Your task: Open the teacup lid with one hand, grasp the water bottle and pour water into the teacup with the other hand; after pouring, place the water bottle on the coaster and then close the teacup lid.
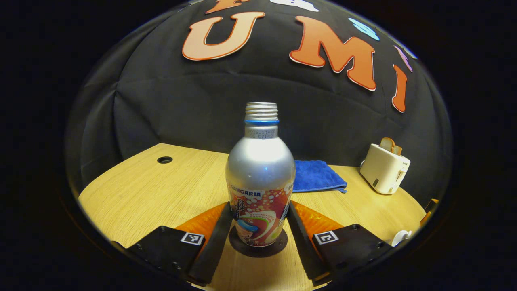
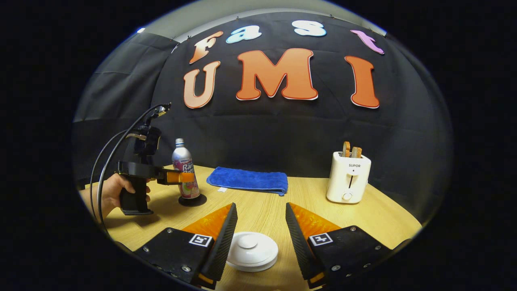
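While the water bottle [image 1: 260, 178] stands on its coaster [image 1: 258, 244] (frame centre) between the left gripper [image 1: 258, 226]'s fingers, which touch its sides, the right gripper [image 2: 260, 230] hangs open around the lidded teacup [image 2: 251, 250] at bottom centre

A blue towel [image 2: 248, 180] lies folded flat on the wooden desk [image 2: 262, 210], close to the black cloth wall at the back. Well to its right stands a white toaster [image 2: 348, 178], upright, with two slices of bread [image 2: 350, 150] poking out of its top slots. In the left gripper view the towel [image 1: 317, 176] and toaster [image 1: 384, 168] appear again, and a round cable hole [image 1: 164, 160] sits in the desk's far left part.
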Action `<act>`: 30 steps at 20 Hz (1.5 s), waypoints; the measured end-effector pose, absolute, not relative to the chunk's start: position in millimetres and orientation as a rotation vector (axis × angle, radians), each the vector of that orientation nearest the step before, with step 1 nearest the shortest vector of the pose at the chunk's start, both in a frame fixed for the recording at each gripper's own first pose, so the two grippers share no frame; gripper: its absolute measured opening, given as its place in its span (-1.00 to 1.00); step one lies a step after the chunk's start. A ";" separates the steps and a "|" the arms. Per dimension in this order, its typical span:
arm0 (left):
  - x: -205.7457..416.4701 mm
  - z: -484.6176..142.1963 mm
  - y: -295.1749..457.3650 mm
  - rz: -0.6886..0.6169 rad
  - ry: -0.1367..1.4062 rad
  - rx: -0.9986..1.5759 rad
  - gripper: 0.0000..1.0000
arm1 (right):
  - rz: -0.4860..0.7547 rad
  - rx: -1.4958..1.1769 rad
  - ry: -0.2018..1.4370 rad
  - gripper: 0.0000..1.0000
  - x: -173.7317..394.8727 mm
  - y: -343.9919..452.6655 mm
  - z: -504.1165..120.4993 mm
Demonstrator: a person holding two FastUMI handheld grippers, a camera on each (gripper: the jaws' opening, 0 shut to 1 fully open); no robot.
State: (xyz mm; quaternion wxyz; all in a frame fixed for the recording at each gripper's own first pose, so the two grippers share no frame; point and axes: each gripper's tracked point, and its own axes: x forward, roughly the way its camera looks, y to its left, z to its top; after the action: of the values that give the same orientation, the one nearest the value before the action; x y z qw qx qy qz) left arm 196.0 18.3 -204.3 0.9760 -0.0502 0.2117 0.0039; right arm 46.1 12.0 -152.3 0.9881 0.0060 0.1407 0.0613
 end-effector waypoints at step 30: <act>70.1 -50.6 36.9 0.060 0.050 0.018 0.96 | 0.074 -0.001 0.090 0.80 33.4 31.2 -68.1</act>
State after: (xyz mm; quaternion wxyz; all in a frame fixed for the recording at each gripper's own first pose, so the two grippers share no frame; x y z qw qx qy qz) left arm 70.1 36.9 -50.6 0.9992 0.0089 0.0250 0.0297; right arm 33.4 31.2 -68.1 0.9983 -0.0006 0.0448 0.0369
